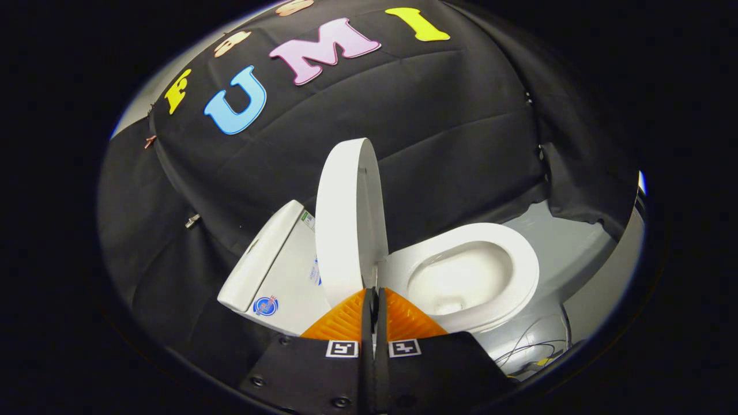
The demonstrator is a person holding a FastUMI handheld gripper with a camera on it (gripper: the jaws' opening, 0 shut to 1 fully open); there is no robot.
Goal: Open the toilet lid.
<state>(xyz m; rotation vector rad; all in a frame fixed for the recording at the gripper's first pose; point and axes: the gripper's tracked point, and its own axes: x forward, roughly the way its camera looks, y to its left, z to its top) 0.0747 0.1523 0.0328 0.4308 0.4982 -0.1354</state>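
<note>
A white toilet stands tilted in my view against the black cloth wall. Its lid (341,230) is raised and stands nearly upright, edge-on to me, between the tank (275,271) and the open seat ring (522,271). The bowl (461,276) lies uncovered beyond and to the right of the fingers. My gripper (373,293) is shut, its fingers pressed together with nothing between them. The tips sit right at the lid's lower edge near the hinge; I cannot tell if they touch it.
Black cloth hangs behind and around the toilet. A pale grey floor (565,242) shows to the right of the bowl. Thin cables (533,346) lie on the floor by the toilet's base.
</note>
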